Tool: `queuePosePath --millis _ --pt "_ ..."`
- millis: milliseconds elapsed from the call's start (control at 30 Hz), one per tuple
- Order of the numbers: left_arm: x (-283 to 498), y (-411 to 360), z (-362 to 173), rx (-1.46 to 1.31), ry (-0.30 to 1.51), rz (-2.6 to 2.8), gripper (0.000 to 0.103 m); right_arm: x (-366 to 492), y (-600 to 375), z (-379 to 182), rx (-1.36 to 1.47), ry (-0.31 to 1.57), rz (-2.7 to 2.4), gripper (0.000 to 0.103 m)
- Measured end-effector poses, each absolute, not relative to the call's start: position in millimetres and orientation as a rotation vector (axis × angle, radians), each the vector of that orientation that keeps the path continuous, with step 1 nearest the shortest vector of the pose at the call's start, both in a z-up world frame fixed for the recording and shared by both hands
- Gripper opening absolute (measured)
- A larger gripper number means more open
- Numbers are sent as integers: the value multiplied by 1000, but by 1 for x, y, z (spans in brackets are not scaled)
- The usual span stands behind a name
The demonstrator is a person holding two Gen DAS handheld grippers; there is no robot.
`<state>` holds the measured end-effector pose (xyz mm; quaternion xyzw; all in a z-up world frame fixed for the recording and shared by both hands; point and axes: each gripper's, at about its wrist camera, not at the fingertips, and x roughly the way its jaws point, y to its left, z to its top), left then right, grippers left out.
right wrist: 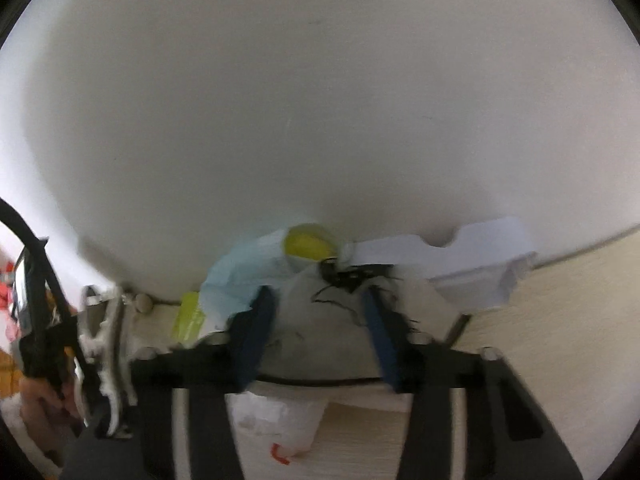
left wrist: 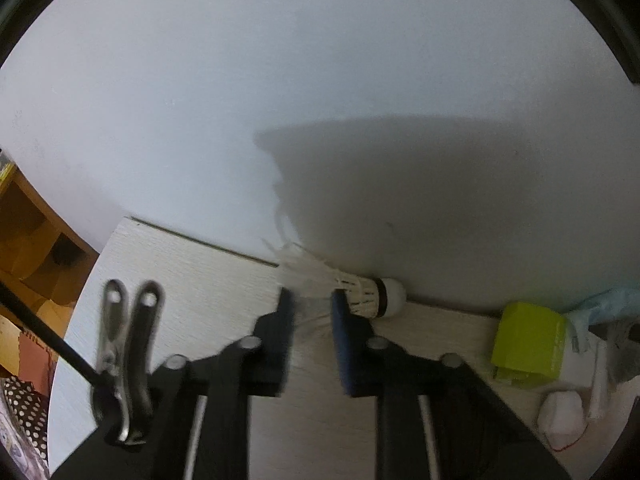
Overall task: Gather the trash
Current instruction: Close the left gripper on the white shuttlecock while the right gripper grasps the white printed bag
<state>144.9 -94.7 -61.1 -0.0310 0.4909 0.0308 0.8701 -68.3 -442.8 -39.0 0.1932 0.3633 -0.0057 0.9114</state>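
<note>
In the left wrist view a white feather shuttlecock (left wrist: 360,290) lies on the pale wooden table (left wrist: 200,280) against the white wall. My left gripper (left wrist: 314,300) is open, its blue-padded fingers either side of the shuttlecock's feathers. In the right wrist view my right gripper (right wrist: 318,308) is open over a crumpled grey-white bag or sheet (right wrist: 328,332) with dark threads on it. Around it lie a light blue mask-like paper (right wrist: 240,272), a yellow-green ball (right wrist: 308,242) and a white paper piece (right wrist: 460,256).
A lime-green box (left wrist: 528,340), a white crumpled wad (left wrist: 562,420) and blue paper (left wrist: 608,304) lie at the right of the left wrist view. A metal clip (left wrist: 124,352) hangs on the left gripper. A wooden shelf (left wrist: 32,248) stands left of the table. White packaging (right wrist: 276,420) lies under the right gripper.
</note>
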Motion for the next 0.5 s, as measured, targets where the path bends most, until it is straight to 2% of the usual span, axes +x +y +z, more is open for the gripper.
queuePosePath --millis 33,67,167,300,500 --pt "144 -92 -60 -76 1037 52 13 -70 -446 -39 419 746 -13 19" --pt "143 -90 -58 -85 1039 45 12 -71 -447 -38 422 744 -17 14" --pt "138 -83 -51 -97 1028 24 8 -74 -446 -34 432 740 -17 7" --pt "128 -76 -39 -100 1013 -25 2 -89 -437 -23 448 714 -3 5" --pt "112 -59 -22 -120 988 -70 1 -116 -421 2 453 660 21 5"
